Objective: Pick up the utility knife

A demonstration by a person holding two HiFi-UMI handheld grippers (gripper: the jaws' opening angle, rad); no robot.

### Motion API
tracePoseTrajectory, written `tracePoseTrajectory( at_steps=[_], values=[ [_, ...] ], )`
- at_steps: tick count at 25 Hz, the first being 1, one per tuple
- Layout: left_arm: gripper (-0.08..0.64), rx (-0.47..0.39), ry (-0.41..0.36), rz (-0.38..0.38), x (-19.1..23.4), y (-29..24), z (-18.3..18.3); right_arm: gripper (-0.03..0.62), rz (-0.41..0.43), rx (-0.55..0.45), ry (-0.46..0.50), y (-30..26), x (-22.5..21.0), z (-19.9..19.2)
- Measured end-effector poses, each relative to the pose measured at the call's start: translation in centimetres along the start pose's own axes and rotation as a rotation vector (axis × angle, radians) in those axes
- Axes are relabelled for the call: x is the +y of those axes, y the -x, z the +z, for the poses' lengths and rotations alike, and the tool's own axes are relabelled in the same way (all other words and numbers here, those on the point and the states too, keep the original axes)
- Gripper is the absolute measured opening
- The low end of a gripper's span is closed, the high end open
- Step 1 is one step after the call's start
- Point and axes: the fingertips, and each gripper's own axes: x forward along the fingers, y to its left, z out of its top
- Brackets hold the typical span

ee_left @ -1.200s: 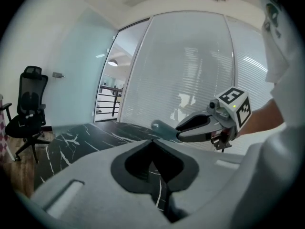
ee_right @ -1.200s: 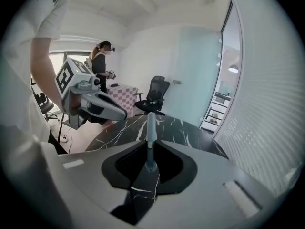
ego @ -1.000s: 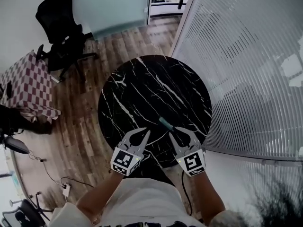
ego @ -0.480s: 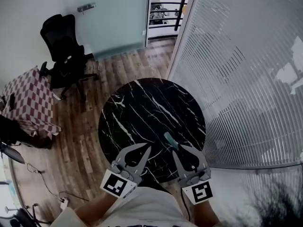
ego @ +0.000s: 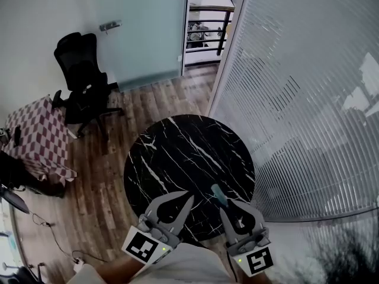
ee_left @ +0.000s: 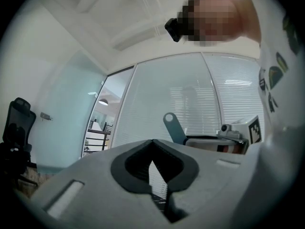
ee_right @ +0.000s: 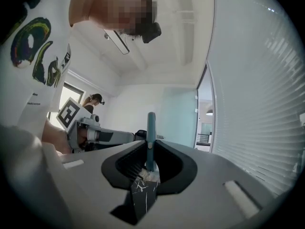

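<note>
The utility knife [ego: 217, 193] has a teal handle, and my right gripper [ego: 227, 206] is shut on it. Its teal end sticks out past the fingertips, above the near edge of the round black marble table [ego: 189, 152]. In the right gripper view the knife [ee_right: 151, 140] stands upright between the jaws of the right gripper [ee_right: 149, 152]. My left gripper [ego: 188, 199] hovers beside it on the left, shut with nothing in it. In the left gripper view the left gripper [ee_left: 152, 144] has its tips meeting, and the knife [ee_left: 173, 127] shows to its right.
A black office chair [ego: 83, 70] and a checkered tablecloth [ego: 35, 141] stand to the left on the wooden floor [ego: 100, 182]. A wall of blinds [ego: 308, 99] runs along the right. A frosted glass door [ego: 142, 34] is at the back. Another person [ee_right: 94, 100] stands far off.
Both grippers have risen off the table together, the right one carrying the knife. They now sit lower in the head view, closer to my body.
</note>
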Motion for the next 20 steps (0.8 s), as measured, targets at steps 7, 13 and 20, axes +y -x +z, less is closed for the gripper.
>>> tracePoseTrajectory(
  at_steps=[7,13,20],
  values=[
    [0.005,0.028,-0.013,0.005,0.2,0.3,-0.7,0.061,0.001,-0.014,-0.023,0.0,0.0,0.2],
    [0.005,0.039,-0.022,0.009,0.2,0.7,-1.1,0.061,-0.009,-0.022,-0.035,0.1,-0.1,0.3],
    [0.005,0.04,-0.016,0.002,-0.2,1.2,-1.2,0.061,0.0,-0.019,-0.034,0.2,0.6,0.3]
  ],
)
